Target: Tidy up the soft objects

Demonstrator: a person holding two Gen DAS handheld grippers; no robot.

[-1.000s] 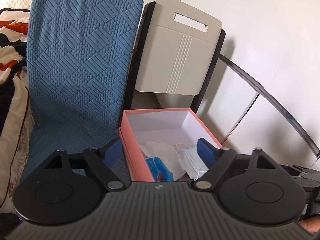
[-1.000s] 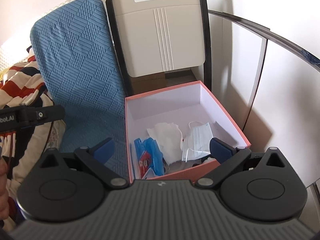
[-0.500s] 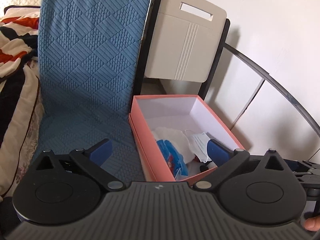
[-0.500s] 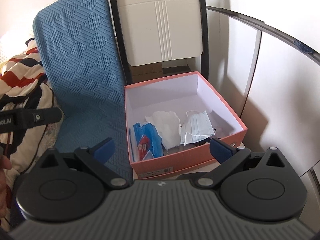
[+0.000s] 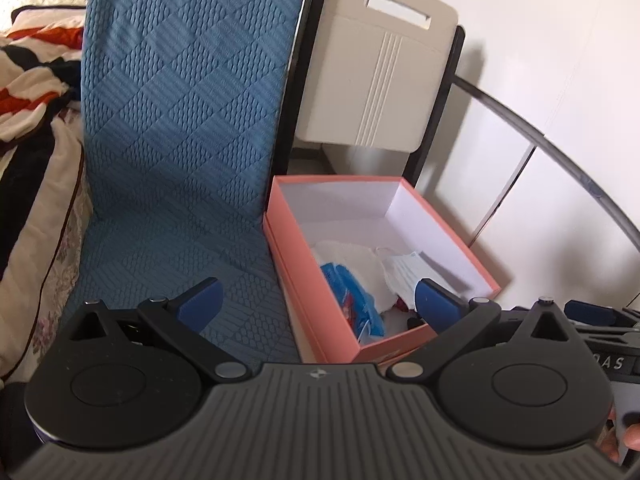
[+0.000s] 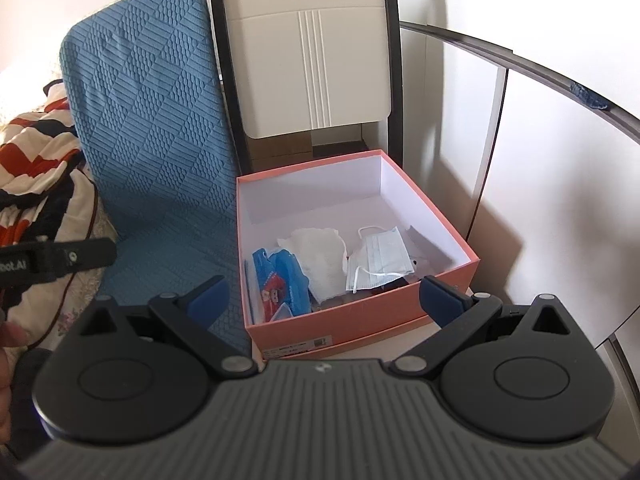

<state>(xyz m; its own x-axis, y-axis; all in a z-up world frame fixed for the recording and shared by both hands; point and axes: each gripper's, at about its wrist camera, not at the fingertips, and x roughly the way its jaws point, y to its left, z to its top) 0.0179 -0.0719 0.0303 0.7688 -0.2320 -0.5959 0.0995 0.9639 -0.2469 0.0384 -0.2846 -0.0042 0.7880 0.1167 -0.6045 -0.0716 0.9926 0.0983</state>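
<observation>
Both tongs spread wide, empty, above the pink box [image 6: 360, 320].
Blue cushion [image 6: 152, 120] leans beside it; face mask [image 6: 378, 258], tissue [image 6: 324, 256], blue packet [image 6: 280, 280] inside. Only the right view shows its label.

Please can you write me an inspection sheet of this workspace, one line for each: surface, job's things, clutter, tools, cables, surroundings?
Surface: blue quilted cushion, folded up like a seat, left of the box.
Job's things: open pink box holding a face mask, a white cloth and a blue packet.
Clutter: something dark under the mask, too hidden to name.
Tools: left tool open, nothing between its fingers; its jaws have just been opening. Right tool open, empty, hovering before the box.
Cables: a thin dark cord runs over the patterned bedding.
Surroundings: beige folding chair behind the box; white wall panels on the right.
</observation>
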